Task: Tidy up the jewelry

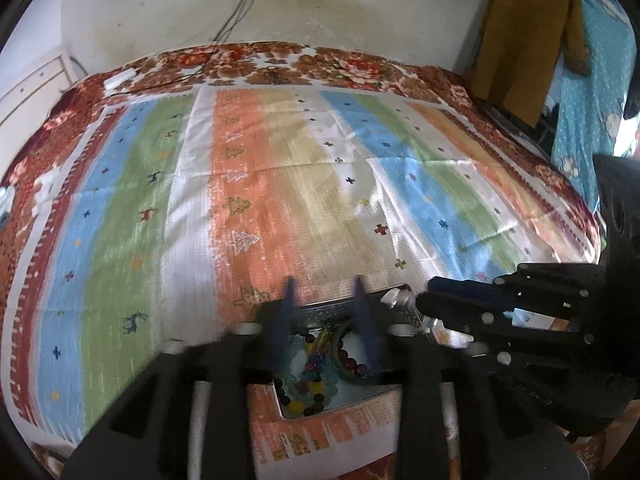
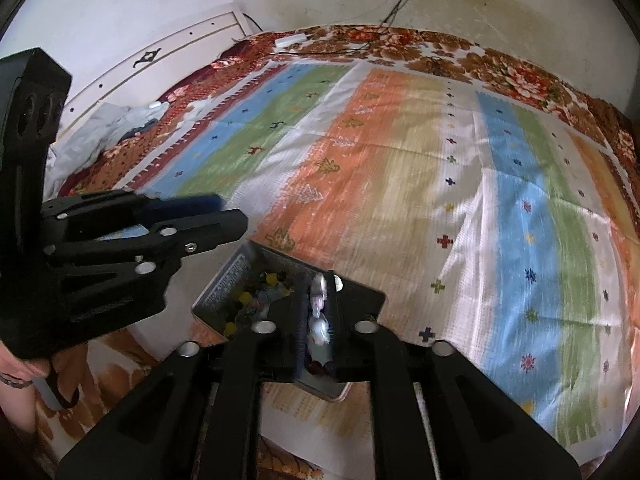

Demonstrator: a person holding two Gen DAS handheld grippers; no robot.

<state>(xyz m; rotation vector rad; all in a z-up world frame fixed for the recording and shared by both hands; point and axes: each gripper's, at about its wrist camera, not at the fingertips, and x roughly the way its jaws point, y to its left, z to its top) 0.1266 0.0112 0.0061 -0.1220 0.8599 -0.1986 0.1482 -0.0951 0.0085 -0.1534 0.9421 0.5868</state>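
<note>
Left wrist view: left tool (image 1: pixel 326 312) has blue-padded fingers (image 1: pixel 286 312) w/ a moderate gap, nothing pinched; tips hang over a shallow rectangular metal tin (image 1: pixel 360 398) on the striped multicolour bedspread (image 1: pixel 240 168). Tin holds a tangle of coloured bead jewellery (image 1: pixel 316 376) – dark red, yellow, pale blue beads. Right tool (image 1: pixel 424 300) comes in from the right, tips near tin's far right corner, beside small white pieces (image 1: pixel 394 295).

Right wrist view: right tool (image 2: pixel 318 312) narrowly open, pale glassy beaded piece (image 2: pixel 320 320) betw. its fingers; can't tell if pads press on it. Tin (image 2: pixel 224 280) sits below, partly hidden. Left tool (image 2: pixel 230 212) at left, tips just above tin's left edge, a person's hand (image 2: pixel 16 376) below it.
</note>
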